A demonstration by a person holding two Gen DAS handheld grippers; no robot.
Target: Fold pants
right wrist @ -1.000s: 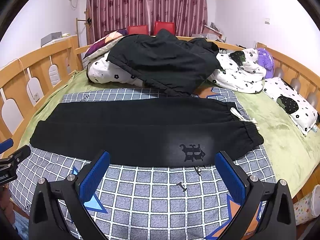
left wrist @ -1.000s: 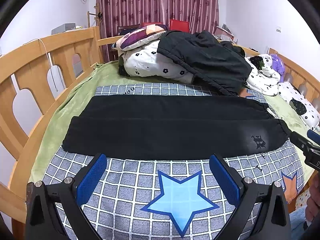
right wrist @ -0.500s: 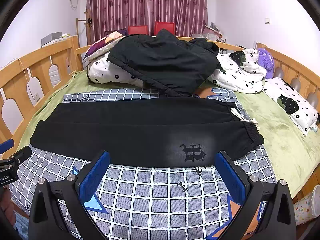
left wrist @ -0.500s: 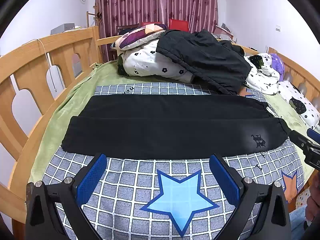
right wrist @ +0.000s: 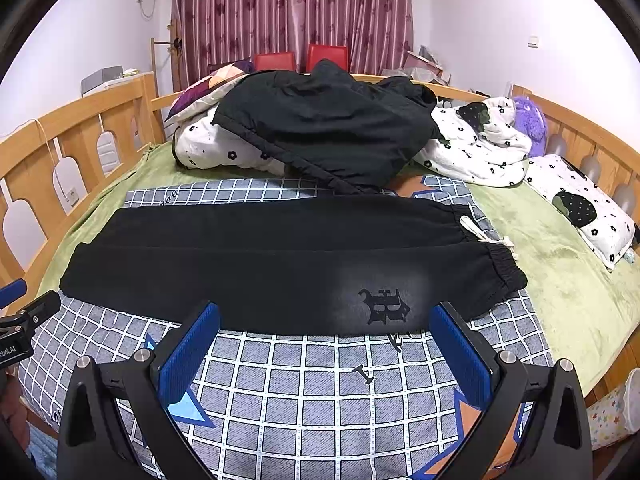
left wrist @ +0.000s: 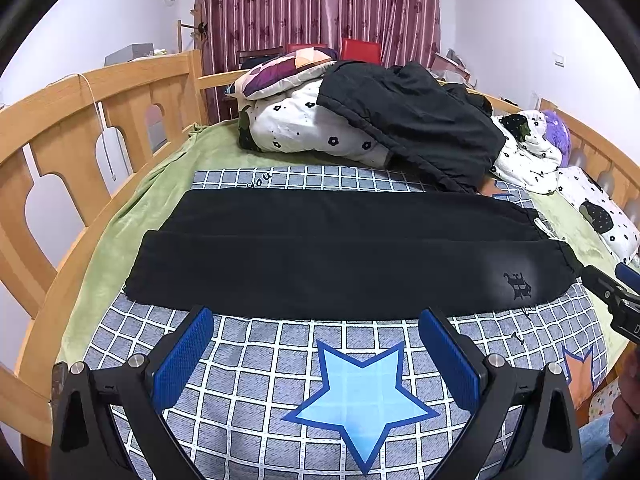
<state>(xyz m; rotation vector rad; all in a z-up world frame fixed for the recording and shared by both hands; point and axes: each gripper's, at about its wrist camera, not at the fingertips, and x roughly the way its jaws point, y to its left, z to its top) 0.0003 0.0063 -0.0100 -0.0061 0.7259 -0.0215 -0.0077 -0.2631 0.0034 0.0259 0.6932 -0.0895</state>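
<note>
Black pants [left wrist: 340,256] lie flat across a checked blanket, one leg laid over the other, waistband with a white drawstring at the right and cuffs at the left. They also show in the right wrist view [right wrist: 280,260], with a dark emblem [right wrist: 384,306] near the waistband. My left gripper [left wrist: 316,344] is open and empty, just in front of the pants' near edge. My right gripper [right wrist: 326,340] is open and empty, near the emblem end. Neither touches the cloth.
The checked blanket with star prints [left wrist: 360,392] covers a green sheet [right wrist: 560,272]. A black jacket [right wrist: 332,124] lies on flowered bedding [left wrist: 312,128] behind the pants. Wooden rails [left wrist: 80,120] run along both sides. A flowered pillow [right wrist: 584,208] lies at the right.
Both grippers have edged slightly forward toward the pants. The pants have not moved.
</note>
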